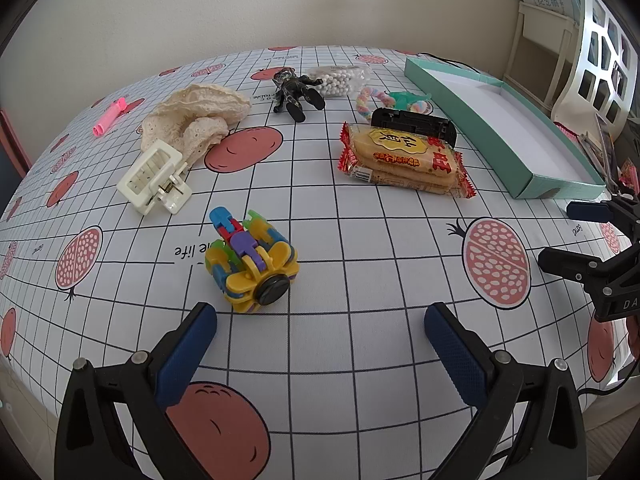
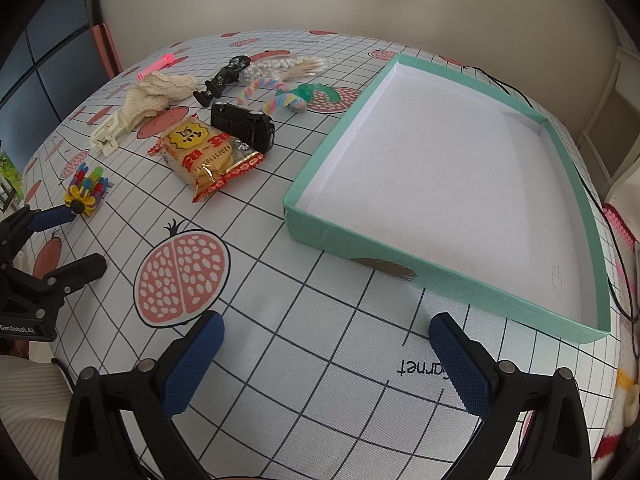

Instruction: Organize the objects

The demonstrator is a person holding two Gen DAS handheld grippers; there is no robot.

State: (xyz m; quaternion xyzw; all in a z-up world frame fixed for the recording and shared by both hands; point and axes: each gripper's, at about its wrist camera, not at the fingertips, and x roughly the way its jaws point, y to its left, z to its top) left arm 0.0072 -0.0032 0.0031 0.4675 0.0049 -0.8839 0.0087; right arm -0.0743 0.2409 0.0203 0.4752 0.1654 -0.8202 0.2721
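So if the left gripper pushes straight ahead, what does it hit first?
Probably the colourful plastic block toy, slightly left of centre just ahead of the open left gripper. Depth is unclear; the snack packet lies farther on.

the right gripper (image 1: 560, 236) is cut off by the right edge of the left wrist view, its body out of sight. the toy car (image 1: 414, 126) lies partly hidden behind the snack packet (image 1: 404, 160). near the tabletop's far edge, the contents of the clear bag (image 2: 280, 66) are too small to tell. the teal box (image 1: 500, 128) hides the tabletop's right edge in the left wrist view; a sleeve (image 2: 28, 396) is cropped at the right wrist view's lower left.
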